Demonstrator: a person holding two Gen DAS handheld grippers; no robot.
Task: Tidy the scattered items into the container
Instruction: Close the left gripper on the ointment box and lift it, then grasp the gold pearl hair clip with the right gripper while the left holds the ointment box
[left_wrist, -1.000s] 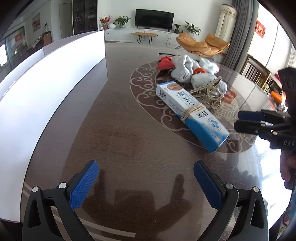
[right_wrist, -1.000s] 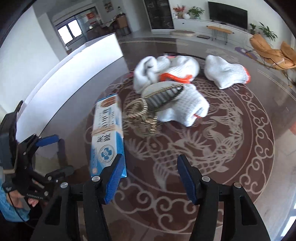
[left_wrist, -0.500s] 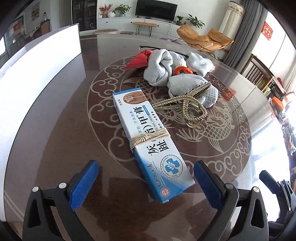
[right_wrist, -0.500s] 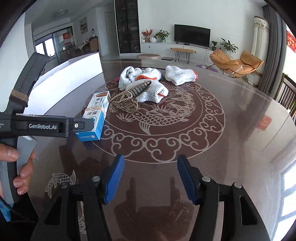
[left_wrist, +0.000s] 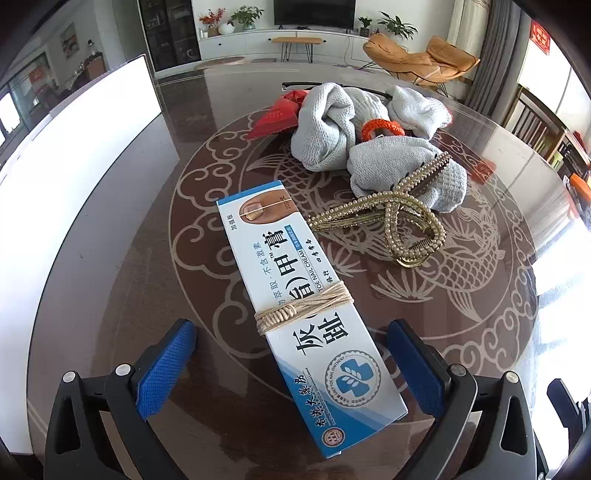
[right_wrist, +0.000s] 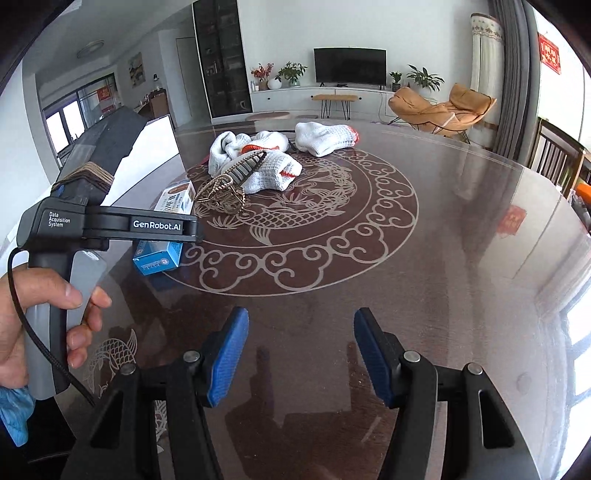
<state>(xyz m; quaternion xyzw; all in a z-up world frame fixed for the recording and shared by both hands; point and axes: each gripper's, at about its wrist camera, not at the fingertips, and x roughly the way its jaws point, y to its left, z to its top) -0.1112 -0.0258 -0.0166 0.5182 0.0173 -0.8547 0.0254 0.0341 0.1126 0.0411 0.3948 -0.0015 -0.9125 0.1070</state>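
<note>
A blue and white toe nail cream box (left_wrist: 306, 299) tied with twine lies on the dark round table, its near end between the wide-open jaws of my left gripper (left_wrist: 291, 365); it also shows in the right wrist view (right_wrist: 162, 236). A gold beaded hair claw (left_wrist: 395, 225) lies just right of the box, leaning on grey work gloves (left_wrist: 388, 144) with orange cuffs. A red packet (left_wrist: 277, 114) lies behind the gloves. My right gripper (right_wrist: 301, 354) is open and empty over bare table, well back from the items. A white container wall (left_wrist: 85, 155) stands on the left.
The table (right_wrist: 461, 229) has a carp and cloud pattern under glass. The left gripper's body and the hand holding it (right_wrist: 92, 229) fill the left of the right wrist view. Chairs stand beyond the table's right edge.
My left gripper has moved forward onto the cream box, so its near end now sits between the jaws. My right gripper has drawn back from the items.
</note>
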